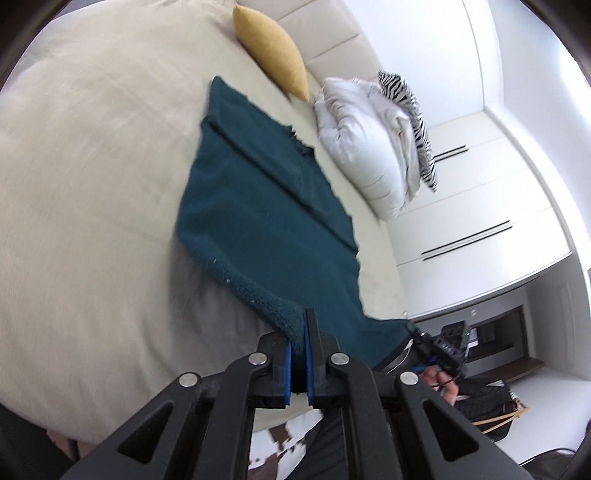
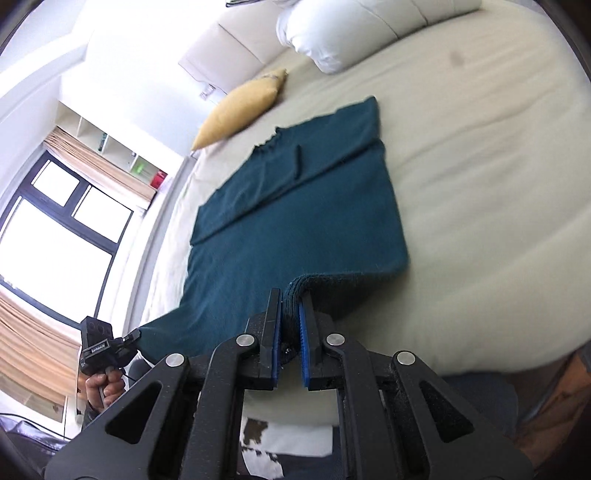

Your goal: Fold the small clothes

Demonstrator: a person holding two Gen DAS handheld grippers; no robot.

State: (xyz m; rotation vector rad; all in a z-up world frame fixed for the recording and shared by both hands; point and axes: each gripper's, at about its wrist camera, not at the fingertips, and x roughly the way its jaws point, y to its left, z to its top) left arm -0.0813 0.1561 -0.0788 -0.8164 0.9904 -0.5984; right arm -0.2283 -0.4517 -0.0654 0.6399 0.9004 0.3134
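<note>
L wrist view: our left gripper (image 1: 298, 334) was clamped shut on the near hem of the teal garment (image 1: 258, 206), which lay spread on the bed (image 1: 92, 166) w/ its far end folded over into a band. The near edge was lifted off the sheet, so we judged the step as carrying the hem toward the far end for the next fold. To do it well, we reckoned both corners should stay level and the hem taut, w/o dragging the flat part across the sheet. The right gripper (image 1: 417, 330) showed at the other near corner, a hand (image 1: 441, 380) behind it. Around: yellow cushion (image 1: 273, 51) just beyond the far end, white duvet (image 1: 365, 140) w/ a zebra-print cloth (image 1: 413, 110) on it to the right, cupboards (image 1: 480, 206) past that. R wrist view: our right gripper (image 2: 291, 321) was also closed, pinching a thick rolled bit of the garment's (image 2: 295, 206) near corner; cloth bunched between the pads, so we thought the grip might hold more than one layer, worth checking before laying it down. The left gripper (image 2: 135, 336) sat at the other corner w/ its hand (image 2: 103, 386) below. The cushion (image 2: 240, 107) lay near the far end and a white pillow (image 2: 325, 33) further off; neither touched the garment, but the cushion looked close enough to catch a long throw. Window (image 2: 55, 221) off to the left.
</note>
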